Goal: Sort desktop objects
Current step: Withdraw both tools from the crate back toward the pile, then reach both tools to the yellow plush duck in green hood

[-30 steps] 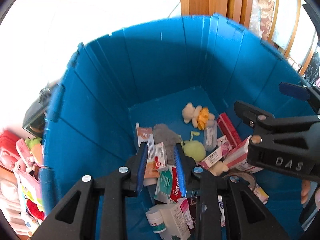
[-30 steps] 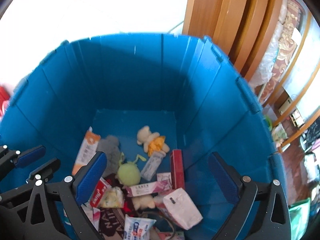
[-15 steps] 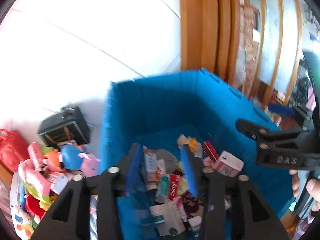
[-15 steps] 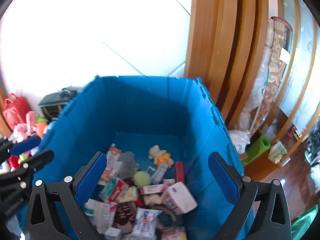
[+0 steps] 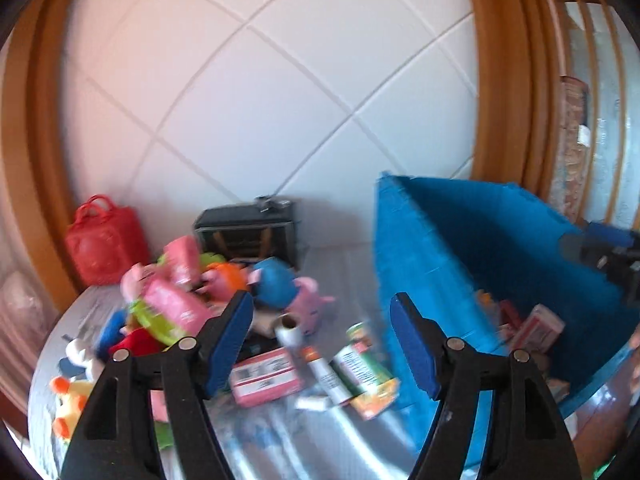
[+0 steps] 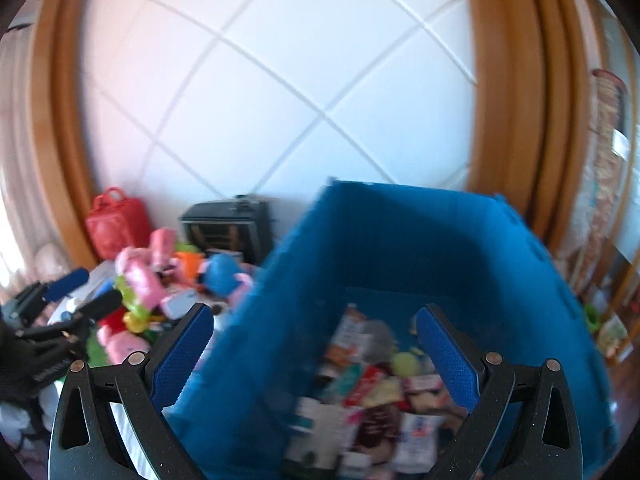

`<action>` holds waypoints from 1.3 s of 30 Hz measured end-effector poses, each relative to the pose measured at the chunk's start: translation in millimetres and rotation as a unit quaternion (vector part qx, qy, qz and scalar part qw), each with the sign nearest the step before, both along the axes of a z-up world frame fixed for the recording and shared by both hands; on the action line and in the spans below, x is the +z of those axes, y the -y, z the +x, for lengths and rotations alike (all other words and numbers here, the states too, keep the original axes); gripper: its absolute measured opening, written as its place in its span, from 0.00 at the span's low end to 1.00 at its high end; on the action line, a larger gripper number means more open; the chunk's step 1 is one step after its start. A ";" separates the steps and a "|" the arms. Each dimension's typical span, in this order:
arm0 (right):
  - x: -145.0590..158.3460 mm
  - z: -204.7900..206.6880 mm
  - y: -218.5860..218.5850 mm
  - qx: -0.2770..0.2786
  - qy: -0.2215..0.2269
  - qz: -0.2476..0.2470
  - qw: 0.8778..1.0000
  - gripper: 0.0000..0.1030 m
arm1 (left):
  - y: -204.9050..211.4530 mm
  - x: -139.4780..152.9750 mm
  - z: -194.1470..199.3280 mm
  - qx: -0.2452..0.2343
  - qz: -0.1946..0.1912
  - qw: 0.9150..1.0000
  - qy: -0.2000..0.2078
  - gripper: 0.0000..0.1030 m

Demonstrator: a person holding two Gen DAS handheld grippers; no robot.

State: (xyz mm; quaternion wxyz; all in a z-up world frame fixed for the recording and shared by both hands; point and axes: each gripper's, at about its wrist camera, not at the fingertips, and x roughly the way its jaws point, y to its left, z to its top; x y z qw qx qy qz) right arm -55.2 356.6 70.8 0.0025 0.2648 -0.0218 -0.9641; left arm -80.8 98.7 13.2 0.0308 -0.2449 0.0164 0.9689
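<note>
Here the left gripper (image 5: 322, 338) hangs over the desk (image 5: 256, 436) with its blue fingers (image 5: 234, 334) spreading apart and nothing between them; under the gap lie a pink box (image 5: 266, 376), a small tube (image 5: 326, 376) and a green-and-orange carton (image 5: 368, 372), all flat on the silvery cover near the desk's right edge. Behind them a heap of soft toys (image 5: 192, 292) fills the far left part of the desk, a red bag (image 5: 106, 240) and a black case (image 5: 250, 232) standing at its far edge against the white tiled wall. The blue bin (image 5: 460, 248) stands just beside the desk's right edge, with boxes and packets inside. The right gripper (image 6: 314, 348) hovers above that bin (image 6: 400, 248), its fingers (image 6: 448, 356) wide and empty, the jumble of cartons (image 6: 368, 400) blurred below them. From this view the left gripper (image 6: 76, 296) shows at the left, over the toys.
</note>
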 end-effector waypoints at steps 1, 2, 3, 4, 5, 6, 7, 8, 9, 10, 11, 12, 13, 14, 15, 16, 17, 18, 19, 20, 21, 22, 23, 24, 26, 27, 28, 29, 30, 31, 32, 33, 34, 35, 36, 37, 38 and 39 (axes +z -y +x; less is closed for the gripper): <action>0.2 -1.2 12.2 0.009 -0.002 0.000 1.000 1.00 | 17.6 -5.9 4.0 0.013 -0.001 1.000 0.006 0.69; 0.6 -3.2 27.6 0.022 -0.003 -0.003 1.000 1.00 | 33.5 -11.0 7.0 0.024 0.003 1.000 0.012 0.69; 0.6 -5.0 40.8 0.035 -0.003 -0.006 0.999 1.00 | 52.9 -16.9 11.4 0.036 0.006 0.999 0.017 0.69; 0.6 -6.4 56.4 0.048 -0.005 -0.008 0.999 1.00 | 72.5 -23.5 15.4 0.051 0.007 0.998 0.023 0.69; -0.3 -9.0 74.0 0.059 -0.004 -0.007 0.998 1.00 | 91.9 -29.2 19.8 0.065 0.008 0.998 0.026 0.69; -1.6 -12.0 90.1 0.068 -0.004 -0.004 0.998 1.00 | 113.7 -35.0 24.1 0.079 0.008 0.996 0.030 0.69; -3.4 -14.6 107.0 0.078 -0.004 -0.001 0.997 1.00 | 131.7 -38.9 28.2 0.089 0.008 0.995 0.035 0.69; -5.8 -17.4 125.6 0.086 -0.004 -0.001 0.996 1.00 | 151.4 -42.8 29.7 0.099 0.009 0.994 0.041 0.69; -8.4 -20.6 142.5 0.095 -0.002 -0.001 0.995 1.00 | 174.2 -48.9 32.8 0.110 0.008 0.993 0.050 0.69; -12.6 -25.8 161.7 0.103 0.004 -0.001 0.995 1.00 | 191.1 -53.7 36.1 0.119 0.007 0.991 0.058 0.69; -16.8 -31.8 179.2 0.109 0.012 -0.002 0.994 1.00 | 209.0 -60.2 39.0 0.128 0.005 0.990 0.067 0.69; -21.6 -37.0 195.2 0.114 0.018 -0.002 0.993 1.00 | 226.5 -65.7 43.2 0.135 0.005 0.988 0.076 0.69; -27.6 -42.5 212.2 0.119 0.023 -0.002 0.993 1.00 | 246.3 -72.7 46.1 0.142 0.007 0.986 0.087 0.69; -35.8 -48.7 230.7 0.121 0.033 -0.003 0.992 1.00 | 262.1 -77.7 51.7 0.145 0.007 0.985 0.095 0.69; -44.8 -55.2 249.5 0.123 0.043 -0.007 0.991 1.00 | 279.3 -85.4 55.8 0.150 0.005 0.983 0.104 0.69; -51.8 -58.0 261.9 0.126 0.050 -0.011 0.991 1.00 | 291.6 -91.0 58.7 0.154 0.002 0.982 0.109 0.69; -62.0 -63.5 278.4 0.130 0.062 -0.017 0.989 1.00 | 305.2 -97.9 61.5 0.159 0.000 0.980 0.116 0.69; -70.6 -67.8 290.7 0.134 0.073 -0.022 0.988 1.00 | 319.7 -105.9 63.9 0.165 0.000 0.979 0.122 0.69; -82.3 -73.6 308.4 0.140 0.087 -0.028 0.986 1.00 | 333.9 -114.2 66.6 0.170 0.003 0.977 0.131 0.69; -90.3 -77.0 319.8 0.145 0.095 -0.030 0.984 1.00 | 345.5 -120.9 68.5 0.175 0.010 0.974 0.141 0.69; -99.4 -80.6 332.0 0.150 0.103 -0.034 0.983 1.00 | 356.5 -128.8 69.2 0.182 0.020 0.972 0.150 0.69; -108.8 -85.4 345.8 0.156 0.111 -0.037 0.981 1.00 | 367.1 -136.7 71.3 0.186 0.034 0.969 0.158 0.69; -119.8 -91.1 360.0 0.163 0.122 -0.040 0.978 1.00 | 375.4 -143.7 72.2 0.191 0.045 0.966 0.166 0.69; -128.5 -95.7 372.4 0.173 0.134 -0.044 0.975 1.00 | 383.7 -150.6 74.6 0.197 0.054 0.964 0.172 0.69; -146.7 -104.9 402.0 0.198 0.151 -0.028 0.968 1.00 | 395.3 -164.7 79.7 0.215 0.070 0.957 0.181 0.69; -157.0 -109.0 418.2 0.209 0.162 -0.015 0.964 1.00 | 400.4 -171.7 82.0 0.223 0.079 0.954 0.186 0.69; -166.9 -111.9 433.0 0.223 0.174 -0.008 0.959 1.00 | 405.0 -179.7 84.3 0.229 0.089 0.950 0.192 0.69; -178.0 -115.2 449.2 0.244 0.188 -0.003 0.952 1.00 | 411.1 -187.3 85.8 0.236 0.099 0.946 0.198 0.69; -186.9 -118.3 461.1 0.256 0.201 0.002 0.946 1.00 | 412.4 -193.9 86.9 0.243 0.109 0.942 0.205 0.69; -198.6 -122.3 476.6 0.268 0.221 0.009 0.938 1.00 | 413.5 -201.2 87.8 0.246 0.121 0.937 0.214 0.69; -205.8 -124.3 487.0 0.279 0.230 0.011 0.932 1.00 | 415.2 -208.1 87.8 0.249 0.133 0.933 0.222 0.69; -211.3 -124.9 496.6 0.292 0.235 0.013 0.927 0.99 | 415.2 -213.7 87.7 0.252 0.141 0.930 0.226 0.69; -216.3 -124.6 509.8 0.310 0.236 0.021 0.921 0.95 | 413.0 -218.5 86.6 0.257 0.146 0.928 0.229 0.69; -218.3 -123.6 518.6 0.324 0.233 0.027 0.916 0.84 | 412.0 -221.6 86.0 0.260 0.146 0.926 0.230 0.69; -218.5 -122.3 527.1 0.338 0.231 0.032 0.912 0.74 | 410.1 -224.6 84.1 0.265 0.144 0.925 0.231 0.69; -219.8 -122.4 536.4 0.350 0.231 0.039 0.907 0.73 | 408.0 -228.3 81.3 0.274 0.140 0.922 0.235 0.69; -221.9 -123.3 545.9 0.363 0.232 0.045 0.901 0.73 | 407.5 -232.7 79.3 0.279 0.140 0.919 0.239 0.69; -223.9 -124.5 554.0 0.376 0.233 0.047 0.896 0.73 | 406.4 -235.5 77.9 0.281 0.141 0.917 0.245 0.69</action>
